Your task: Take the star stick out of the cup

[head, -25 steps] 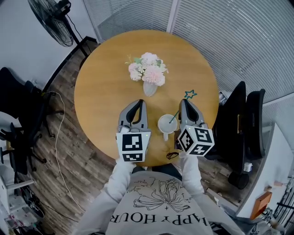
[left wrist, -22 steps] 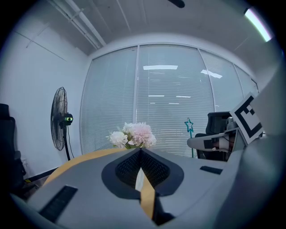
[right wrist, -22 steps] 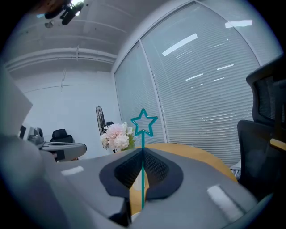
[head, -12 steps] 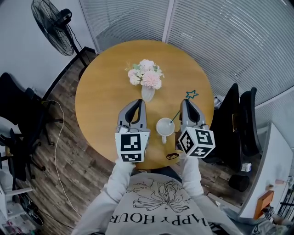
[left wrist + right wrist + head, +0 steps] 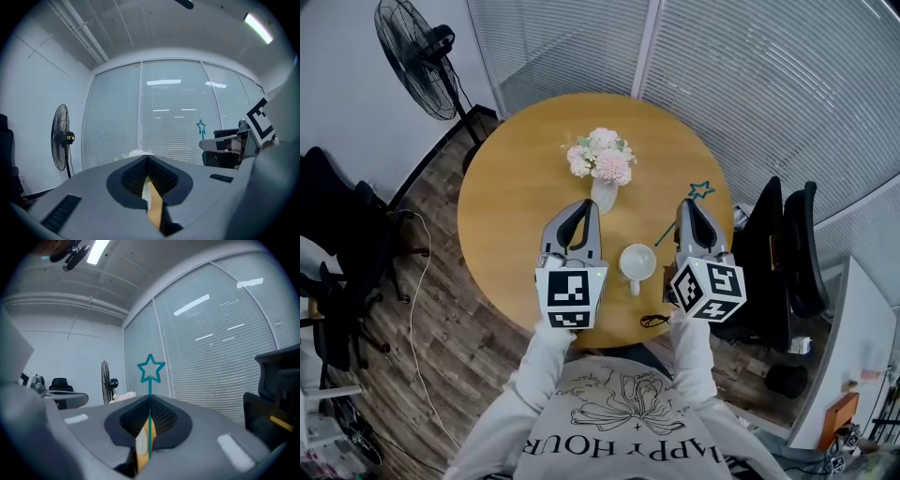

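A white cup (image 5: 637,263) stands on the round wooden table (image 5: 516,197), between my two grippers. My right gripper (image 5: 689,206) is shut on the thin teal star stick (image 5: 701,190), seen in the right gripper view as a star (image 5: 151,368) rising above the closed jaws (image 5: 149,401). The stick's lower end hangs just right of the cup's rim, outside the cup. My left gripper (image 5: 578,209) is left of the cup, shut with nothing in it (image 5: 147,159). The left gripper view shows the star stick (image 5: 201,126) and the right gripper (image 5: 220,144) at the right.
A vase of pink and white flowers (image 5: 603,161) stands on the table beyond the cup. A small black object (image 5: 653,320) lies at the near table edge. A standing fan (image 5: 417,56) is at the far left, and black chairs (image 5: 778,253) are to the right.
My right gripper has moved right and up with the star stick, and the stick's lower end has come out of the cup. The left gripper stays beside the cup.
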`<state>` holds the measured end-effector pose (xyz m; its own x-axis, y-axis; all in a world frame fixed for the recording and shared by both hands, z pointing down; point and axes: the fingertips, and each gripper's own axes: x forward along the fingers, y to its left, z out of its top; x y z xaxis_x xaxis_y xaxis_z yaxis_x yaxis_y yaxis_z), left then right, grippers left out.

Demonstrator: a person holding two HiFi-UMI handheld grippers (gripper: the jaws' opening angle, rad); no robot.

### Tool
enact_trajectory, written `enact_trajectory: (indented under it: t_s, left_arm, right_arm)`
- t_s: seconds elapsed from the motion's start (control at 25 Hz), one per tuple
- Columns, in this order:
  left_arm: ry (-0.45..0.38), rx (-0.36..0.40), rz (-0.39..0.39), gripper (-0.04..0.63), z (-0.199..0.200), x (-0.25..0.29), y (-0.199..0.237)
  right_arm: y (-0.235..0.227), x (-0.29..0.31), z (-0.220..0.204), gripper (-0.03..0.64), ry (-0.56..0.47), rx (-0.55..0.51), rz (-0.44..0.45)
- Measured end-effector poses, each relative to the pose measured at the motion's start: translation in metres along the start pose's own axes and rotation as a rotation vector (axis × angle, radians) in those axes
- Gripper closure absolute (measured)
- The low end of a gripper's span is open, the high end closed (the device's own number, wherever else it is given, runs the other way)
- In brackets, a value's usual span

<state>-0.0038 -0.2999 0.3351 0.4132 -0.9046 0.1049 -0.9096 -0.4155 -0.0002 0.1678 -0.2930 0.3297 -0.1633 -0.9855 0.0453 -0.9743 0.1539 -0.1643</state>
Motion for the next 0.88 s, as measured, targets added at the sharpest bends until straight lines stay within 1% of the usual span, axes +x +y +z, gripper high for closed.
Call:
enact_trajectory:
  t_s: [0.32,0.88]
  left_arm:
    - [-0.032,0.008,-0.003,0.589,0.016,-0.006,0.001]
    - [-0.041,0.008,-0.006,0.589,0.021,-0.010,-0.003]
  right_arm:
    - [0.005,-0.005,0.013,0.601,-0.027,-0.008,-0.005]
    - [0.007,-0.012,0.012,0.601,-0.026,0.003,0.000]
